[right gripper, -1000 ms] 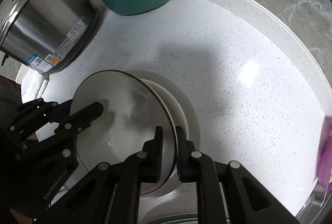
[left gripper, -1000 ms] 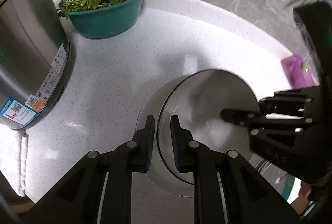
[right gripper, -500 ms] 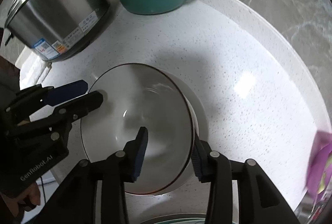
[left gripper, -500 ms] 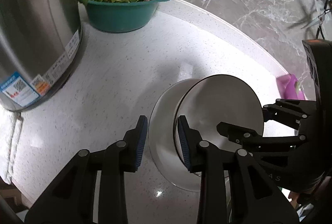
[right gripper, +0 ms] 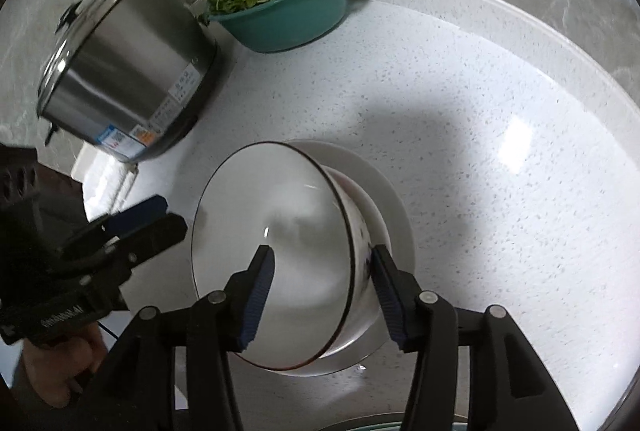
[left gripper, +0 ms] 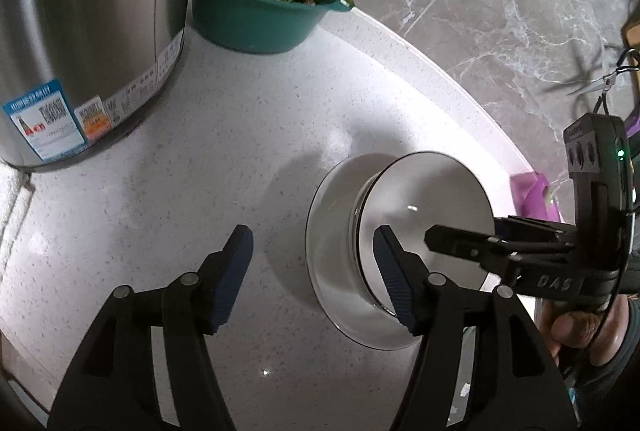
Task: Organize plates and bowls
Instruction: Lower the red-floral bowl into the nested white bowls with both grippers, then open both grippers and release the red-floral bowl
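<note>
A white ceramic bowl with a thin dark rim [right gripper: 280, 251] sat on a white round plate [right gripper: 394, 215], both resting on the white speckled stone bench [right gripper: 480, 151]. The bowl stood near the middle of the plate, its open mouth turned up.

The left tool [left gripper: 312, 271] had just been opening. Its blue-padded fingers [left gripper: 234, 271] stood spread apart, one over bare bench and the other in front of the near rim of the bowl [left gripper: 424, 215], with neither pad pressing on anything. In the right wrist view the left tool [right gripper: 152, 219] lay just beside the bowl's left edge, apart from it, with a hand [right gripper: 60, 367] behind it.

The right tool [right gripper: 320, 291] had also just been opening. Its two blue pads straddled the near wall of the bowl, one inside over the bowl's hollow and one outside by its wall, with gaps on both sides, so nothing was gripped. From the left wrist view the right tool [left gripper: 440, 235] reached in over the bowl from the right.

At the far side of the bench stood a large stainless steel pot with printed labels [right gripper: 120, 79], and beside it a teal plastic basin filled with green leafy vegetables [right gripper: 288, 7]. A purple plastic object [left gripper: 532, 191] lay at the bench's right edge.
</note>
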### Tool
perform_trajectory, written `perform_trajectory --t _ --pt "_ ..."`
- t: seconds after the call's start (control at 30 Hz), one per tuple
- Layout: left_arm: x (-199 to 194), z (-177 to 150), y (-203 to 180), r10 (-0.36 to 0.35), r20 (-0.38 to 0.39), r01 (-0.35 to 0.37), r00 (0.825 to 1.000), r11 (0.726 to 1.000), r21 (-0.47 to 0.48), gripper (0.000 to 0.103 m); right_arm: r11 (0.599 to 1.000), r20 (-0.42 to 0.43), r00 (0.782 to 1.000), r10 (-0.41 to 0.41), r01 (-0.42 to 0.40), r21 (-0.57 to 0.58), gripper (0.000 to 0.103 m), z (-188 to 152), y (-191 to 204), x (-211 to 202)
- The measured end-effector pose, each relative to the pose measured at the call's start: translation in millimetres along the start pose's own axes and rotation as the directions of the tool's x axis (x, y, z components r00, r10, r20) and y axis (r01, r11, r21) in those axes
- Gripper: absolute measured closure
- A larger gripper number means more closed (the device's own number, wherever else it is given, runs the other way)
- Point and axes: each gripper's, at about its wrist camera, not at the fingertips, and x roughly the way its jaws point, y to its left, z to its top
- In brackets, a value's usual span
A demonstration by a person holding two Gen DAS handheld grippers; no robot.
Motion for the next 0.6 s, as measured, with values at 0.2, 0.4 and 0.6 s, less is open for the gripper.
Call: perform_trajectory --t 0.2,0.4,0.6 --pt "10 -3 -1 -0.014 -0.023 0.014 1.0 1.0 -0.001 0.042 1.0 0.01 1.0 0.006 -0.006 -0.003 0.05 -2 -1 4" --pt "18 -3 -4 -0.02 -0.034 0.02 0.999 1.0 -0.003 0.042 0.983 -0.02 0.994 0.11 -0.105 0.152 0.048 -4 -22 4" --pt "21 -2 -7 -0.024 -0.043 0.025 0.999 1.0 0.017 0.042 0.991 -0.021 0.992 -0.121 0.12 -0.055 0.047 -16 12 5"
